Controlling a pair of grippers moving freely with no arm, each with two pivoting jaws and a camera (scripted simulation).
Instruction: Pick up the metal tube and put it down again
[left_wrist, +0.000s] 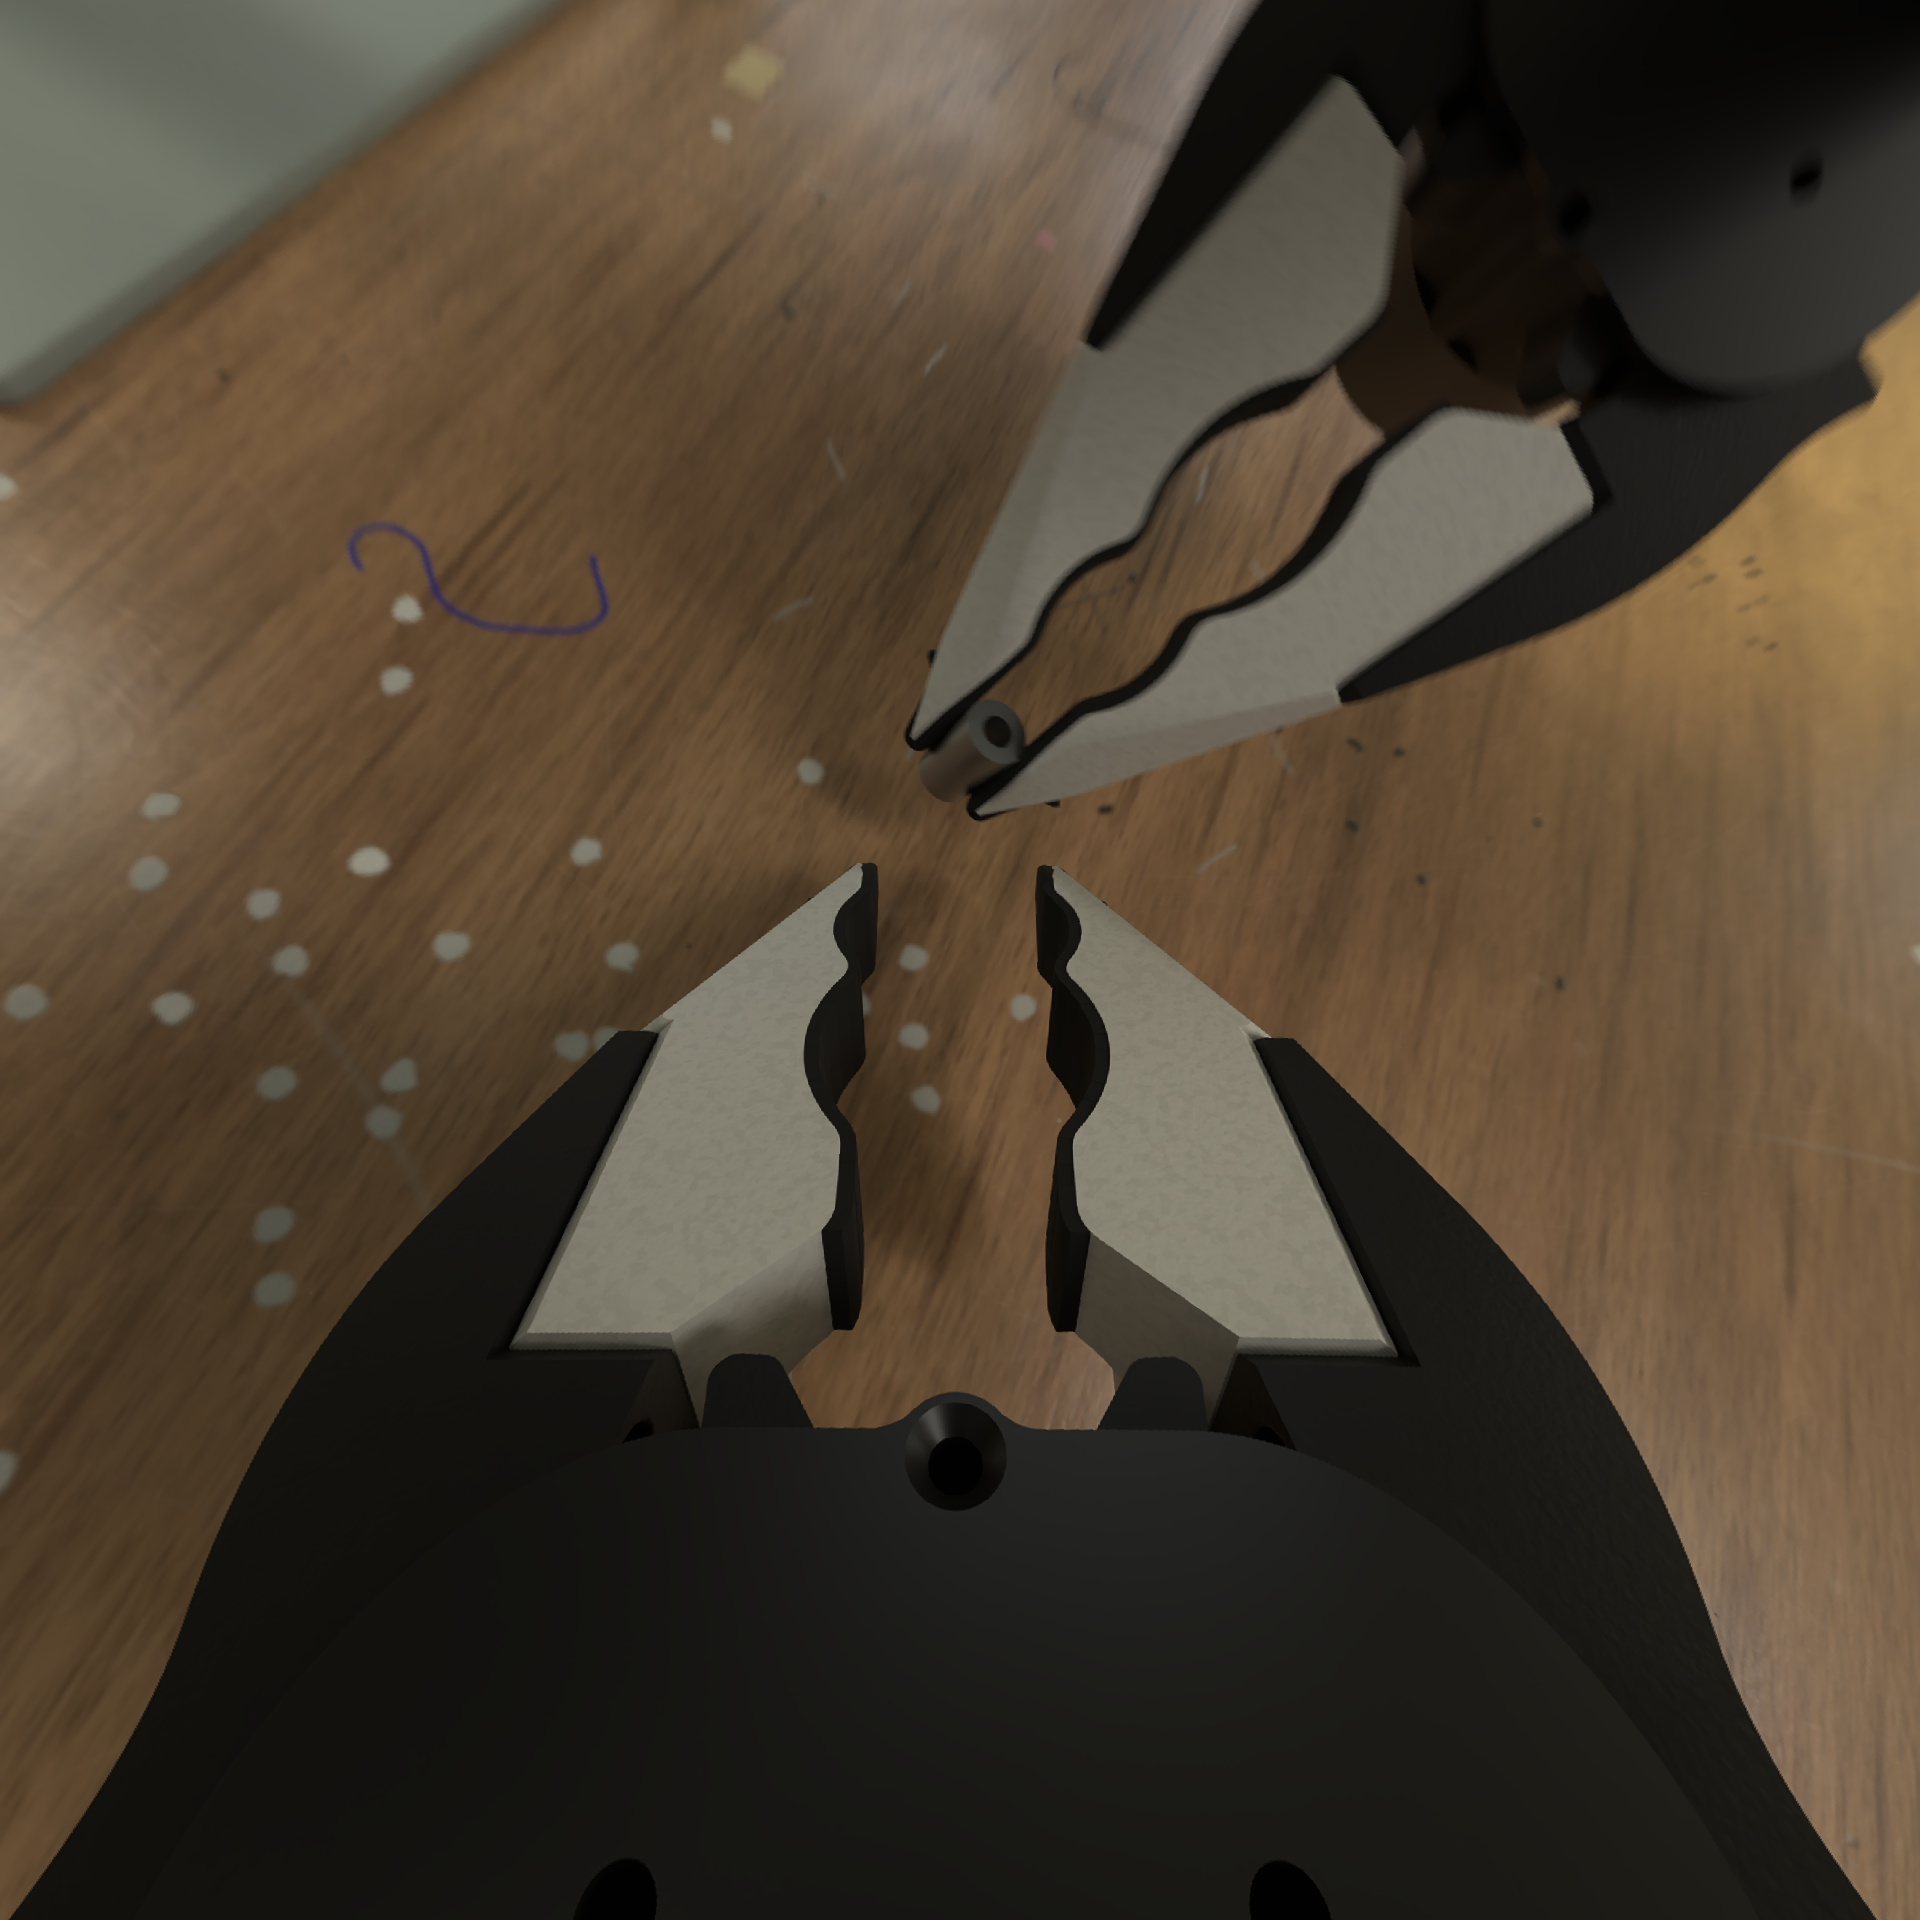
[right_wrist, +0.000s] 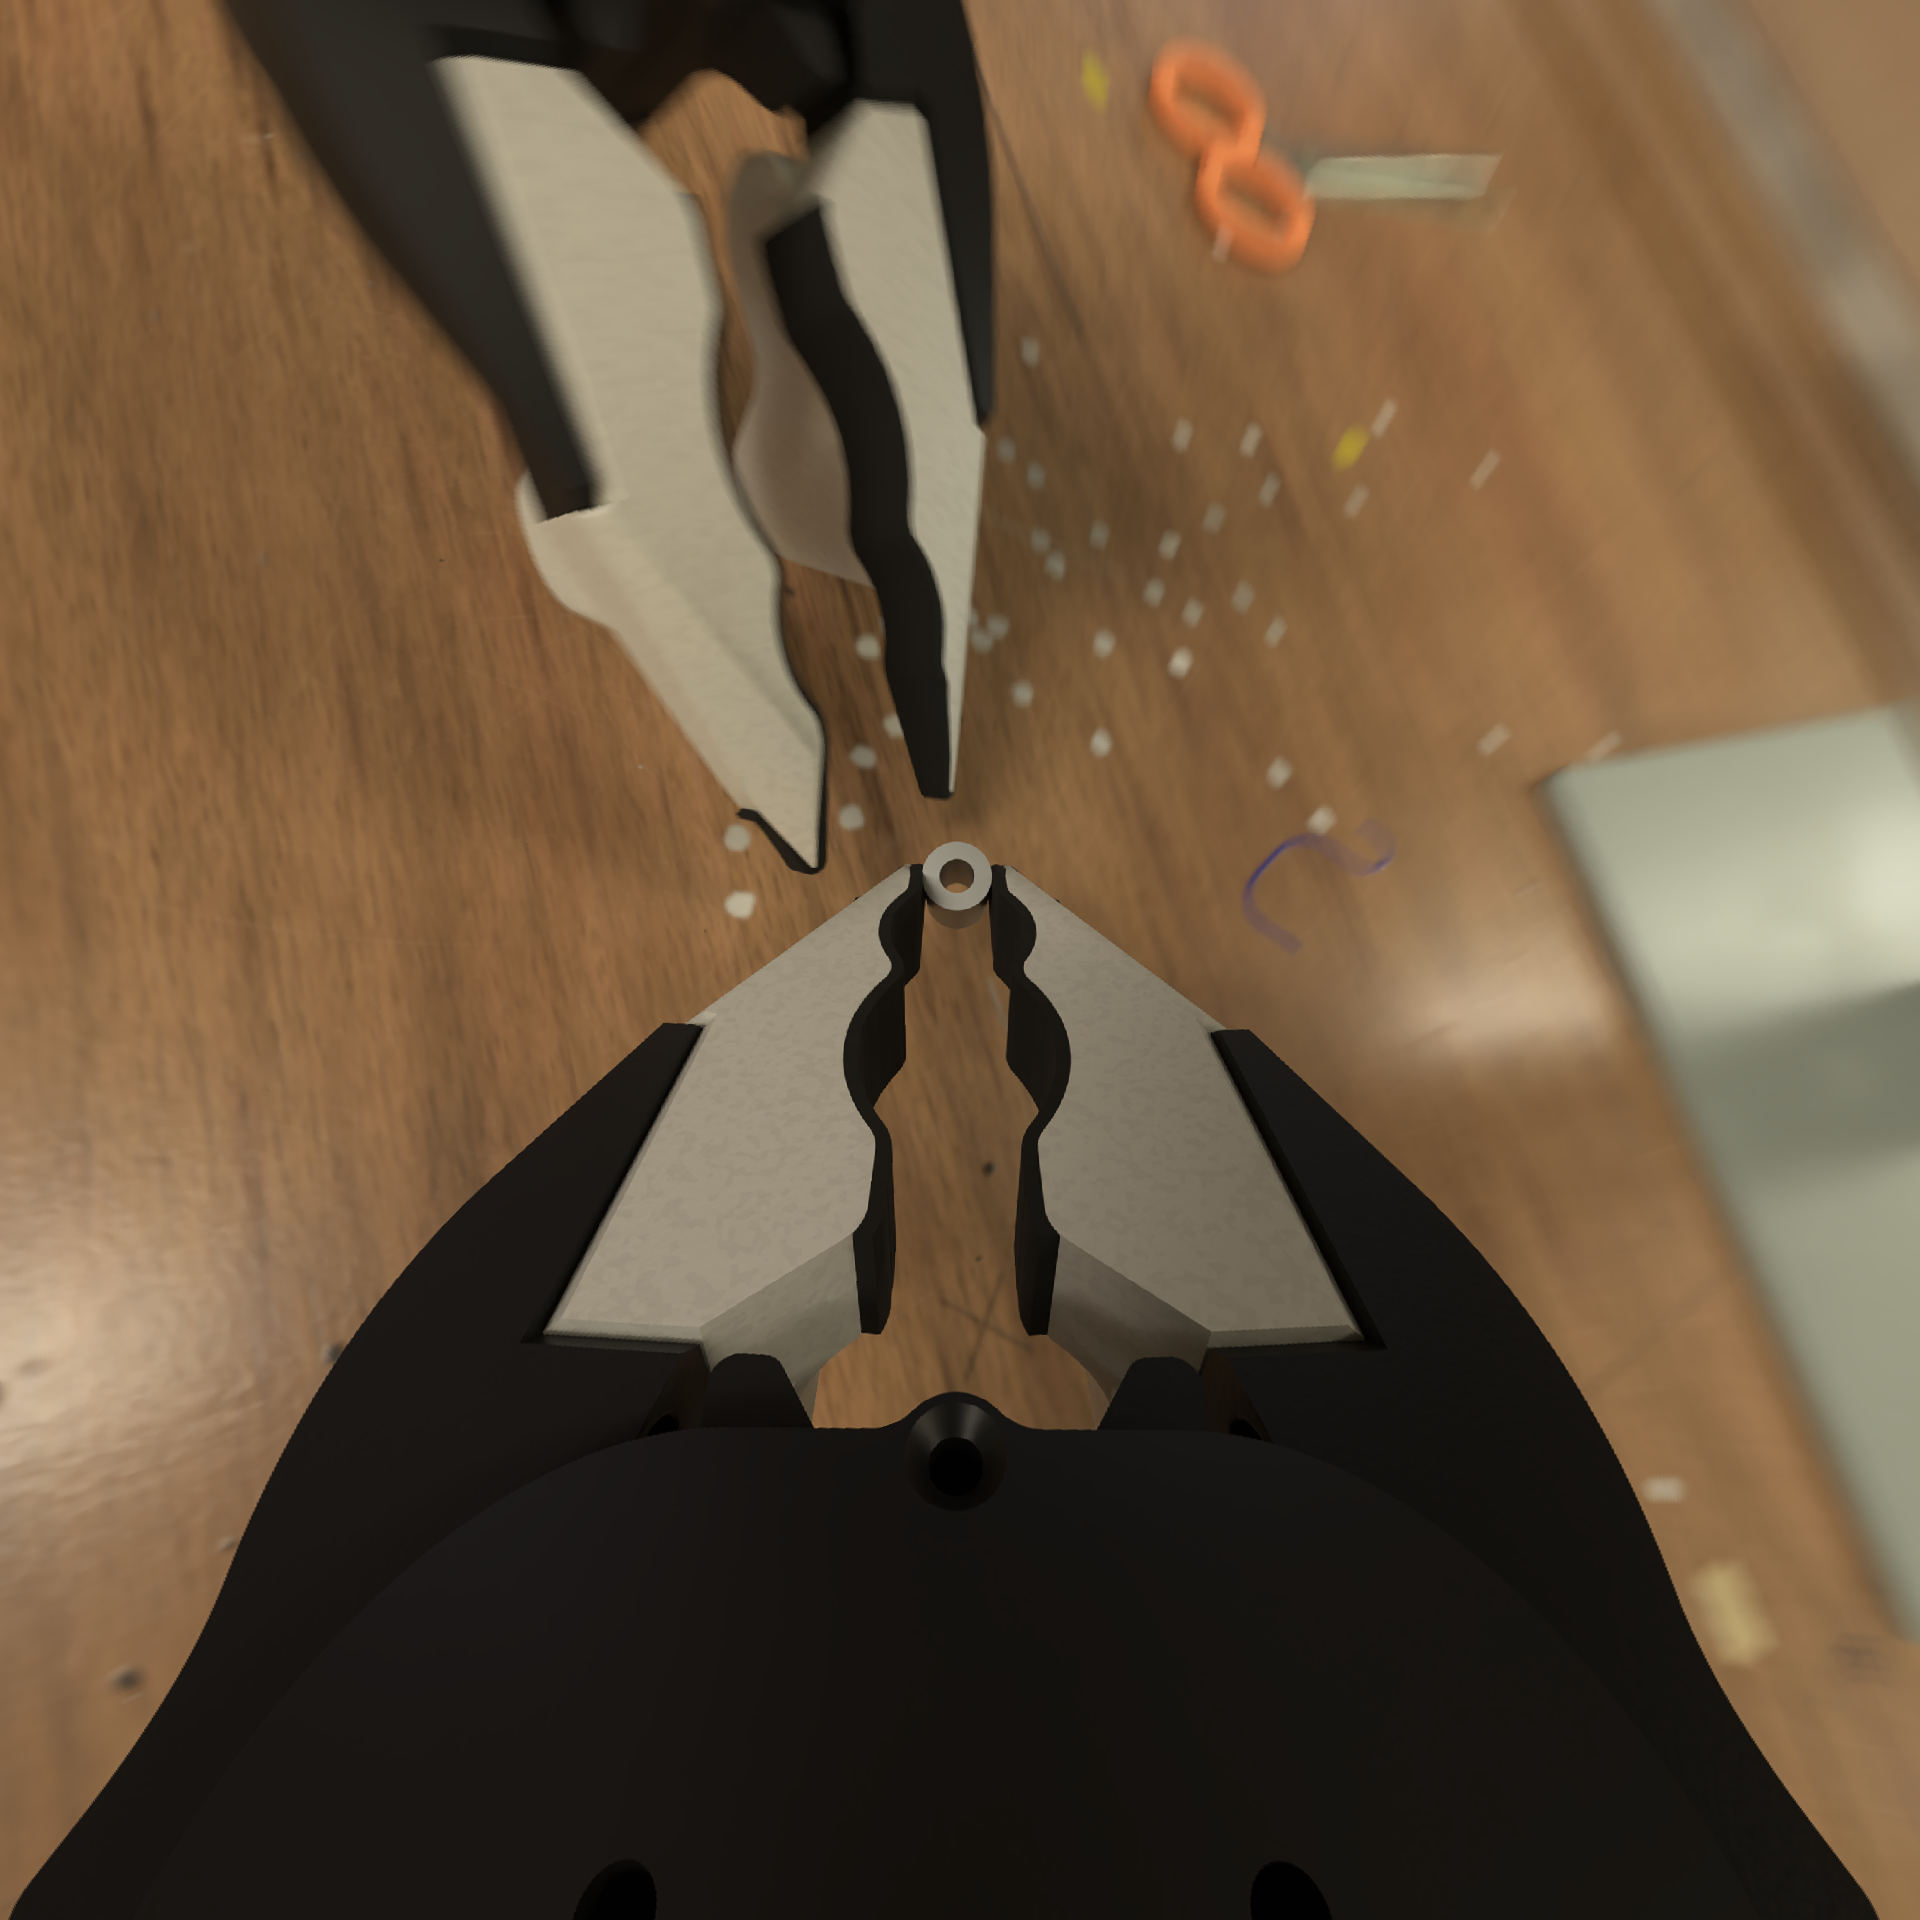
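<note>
Metal tube (right_wrist: 957, 881) pinched at the very fingertips of the right tool (right_wrist: 957, 891), over the wooden table (right_wrist: 312, 831).

Seen from the right wrist: tube gripped end-on between the tips, bore facing the camera; just beyond, left tool (right_wrist: 878, 821) pointed back toward it, fingers apart and empty; farther off, pale specks, a blue squiggle (right_wrist: 1314, 873), orange-handled scissors (right_wrist: 1236, 166). Seen from the left wrist: left tool (left_wrist: 956, 883) spread wide, holding nothing; right tool (left_wrist: 961, 769) just ahead, clamped on the tube (left_wrist: 971, 753).
</note>
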